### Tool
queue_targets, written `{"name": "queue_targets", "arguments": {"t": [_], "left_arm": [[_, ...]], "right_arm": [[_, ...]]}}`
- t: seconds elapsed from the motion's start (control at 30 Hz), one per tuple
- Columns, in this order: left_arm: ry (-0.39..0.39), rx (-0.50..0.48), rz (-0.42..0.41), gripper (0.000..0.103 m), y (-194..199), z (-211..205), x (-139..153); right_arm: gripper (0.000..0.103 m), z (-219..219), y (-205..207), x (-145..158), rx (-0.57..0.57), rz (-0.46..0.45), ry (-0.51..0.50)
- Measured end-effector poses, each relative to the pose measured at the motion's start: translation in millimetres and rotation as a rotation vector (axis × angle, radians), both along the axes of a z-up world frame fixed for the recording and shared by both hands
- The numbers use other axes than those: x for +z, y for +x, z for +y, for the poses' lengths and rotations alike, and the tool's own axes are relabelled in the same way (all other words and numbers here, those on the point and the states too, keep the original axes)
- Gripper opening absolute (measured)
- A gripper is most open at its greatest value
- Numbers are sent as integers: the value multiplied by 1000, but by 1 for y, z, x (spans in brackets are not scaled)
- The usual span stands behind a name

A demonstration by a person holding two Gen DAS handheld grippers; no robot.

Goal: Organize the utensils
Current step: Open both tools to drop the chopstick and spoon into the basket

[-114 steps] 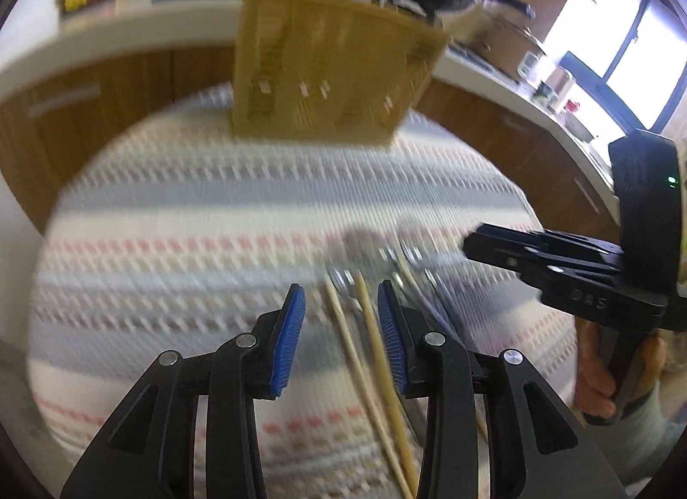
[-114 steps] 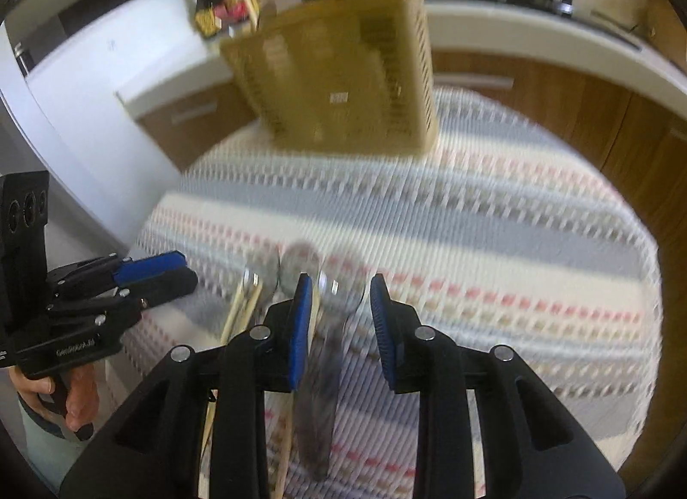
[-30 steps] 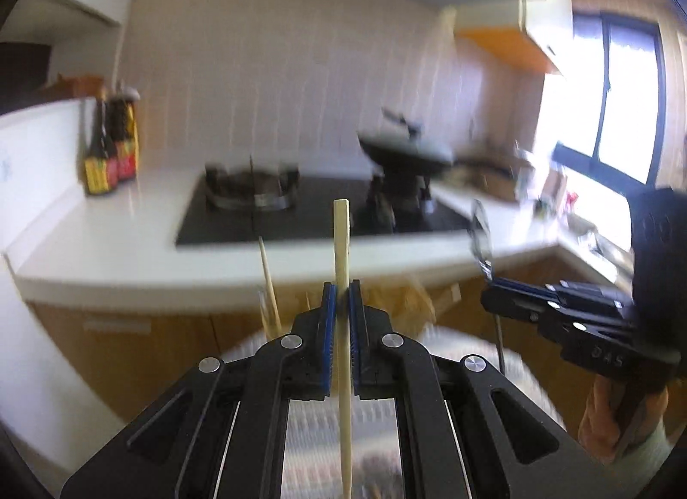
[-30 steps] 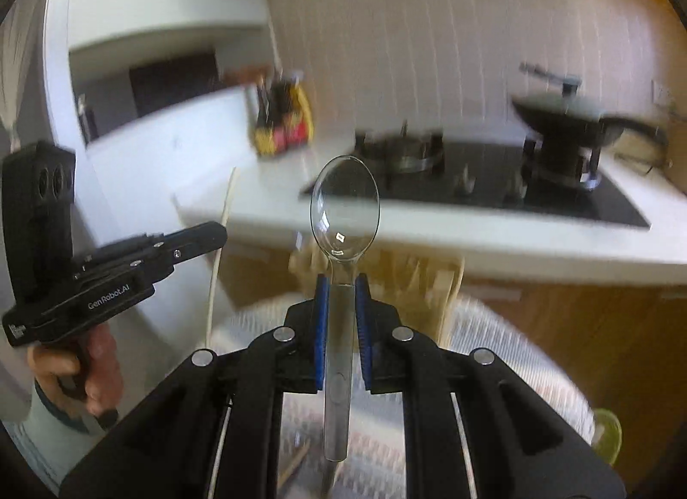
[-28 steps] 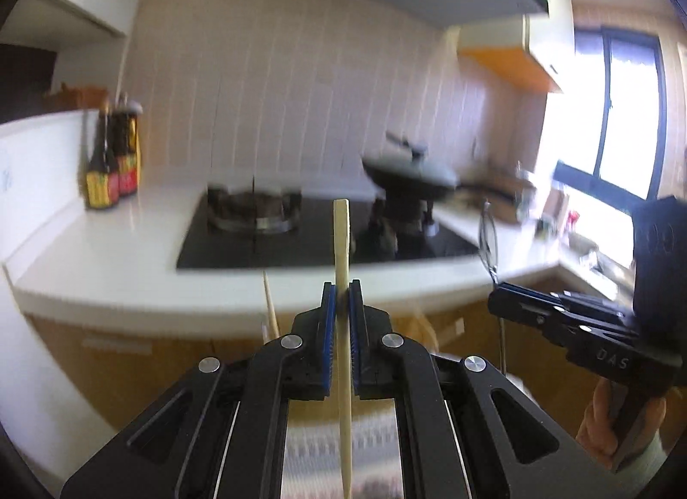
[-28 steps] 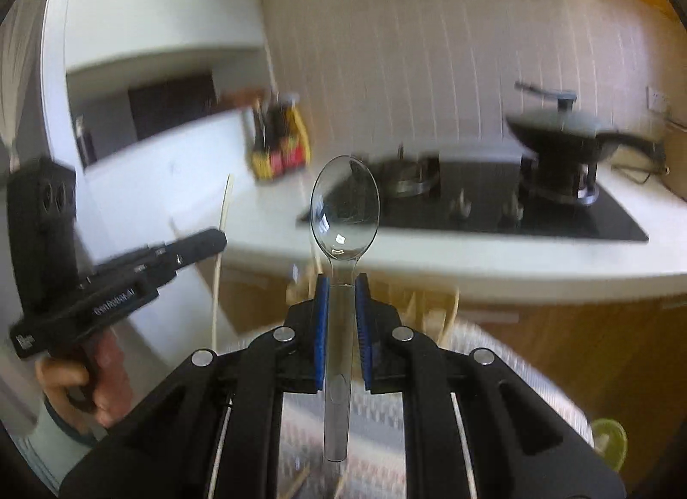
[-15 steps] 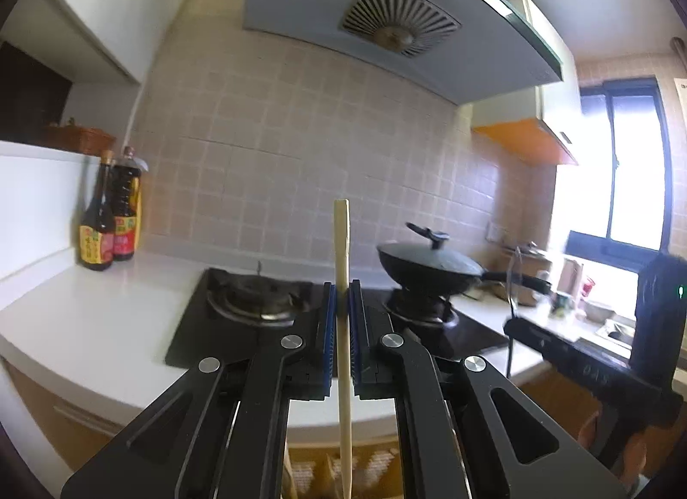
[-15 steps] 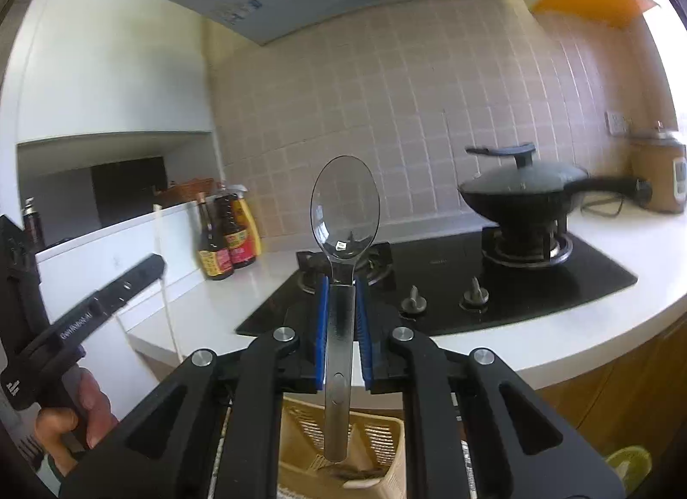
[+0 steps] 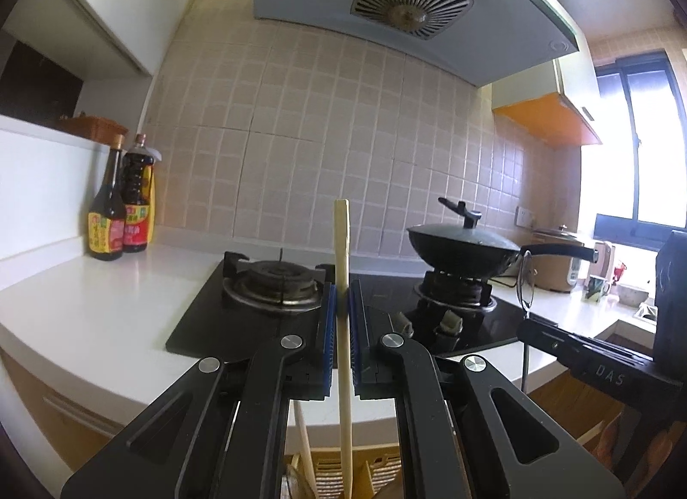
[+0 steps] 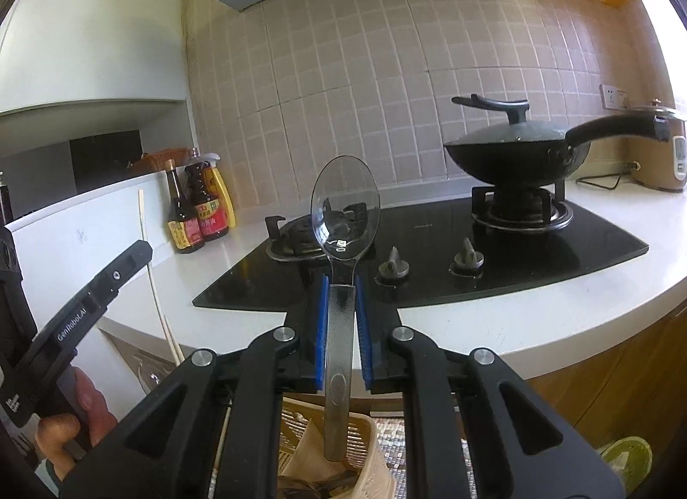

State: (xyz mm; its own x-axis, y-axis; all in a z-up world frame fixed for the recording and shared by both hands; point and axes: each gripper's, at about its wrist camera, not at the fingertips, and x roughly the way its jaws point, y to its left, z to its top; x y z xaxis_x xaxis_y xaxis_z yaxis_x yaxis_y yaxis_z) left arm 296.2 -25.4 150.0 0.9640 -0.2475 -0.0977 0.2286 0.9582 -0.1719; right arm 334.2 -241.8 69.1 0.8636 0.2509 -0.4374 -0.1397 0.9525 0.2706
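chopstick first: my left tongs (image 9: 342, 318) are clamped on a pale wooden chopstick (image 9: 342, 267), held upright with its square end up against the tiled wall and its lower end running down toward the tan slotted plastic utensil basket (image 9: 330, 471) at the bottom of the left view. a second pale stick (image 9: 305, 443) already leans in that basket, just beside mine.

over on the other side, my right tongs (image 10: 340, 327) are pinched on the handle of a clear plastic spoon (image 10: 343, 215), bowl up, handle tip hanging right above the same basket (image 10: 365, 434). something dark lies inside it, too shadowed for me to name. behind all this, the black gas hob (image 10: 493, 250), the lidded black wok (image 10: 515, 151) and the sauce bottles (image 10: 197, 211) on the white tabletop (image 10: 558, 305).

so i judge this as the drop-in step: both pieces picked up, both poised over the basket, neither yet in. i can't tell which compartment each tip sits over. next move, as i see it, calls for lowering each one straight down until the tip is inside the rim, then easing the tongs apart so it slides in standing. the chopstick is thin and may tip, and the spoon is slick, so a low release looks wise.
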Motion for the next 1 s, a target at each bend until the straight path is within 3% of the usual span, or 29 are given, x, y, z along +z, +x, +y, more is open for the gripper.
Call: {"name": "queue_targets", "arguments": {"t": [0.27, 0.4, 0.63, 0.8, 0.93, 1.0], "left_arm": [[-10, -34, 35, 5, -2, 4, -12], [-16, -42, 43, 5, -8, 7, -10], [-37, -56, 49, 10, -35, 18, 4], [-13, -67, 48, 16, -66, 21, 20], [-12, -105, 89, 27, -89, 22, 30], [8, -122, 103, 27, -102, 20, 32]], "right_arm": [[14, 2, -8, 1, 18, 9, -12], [47, -4, -19, 9, 12, 1, 1], [47, -12, -58, 40, 8, -7, 9], [47, -7, -86, 53, 14, 76, -37], [47, 0, -110, 55, 52, 161, -72], [47, 5, -118, 53, 69, 197, -91]]}}
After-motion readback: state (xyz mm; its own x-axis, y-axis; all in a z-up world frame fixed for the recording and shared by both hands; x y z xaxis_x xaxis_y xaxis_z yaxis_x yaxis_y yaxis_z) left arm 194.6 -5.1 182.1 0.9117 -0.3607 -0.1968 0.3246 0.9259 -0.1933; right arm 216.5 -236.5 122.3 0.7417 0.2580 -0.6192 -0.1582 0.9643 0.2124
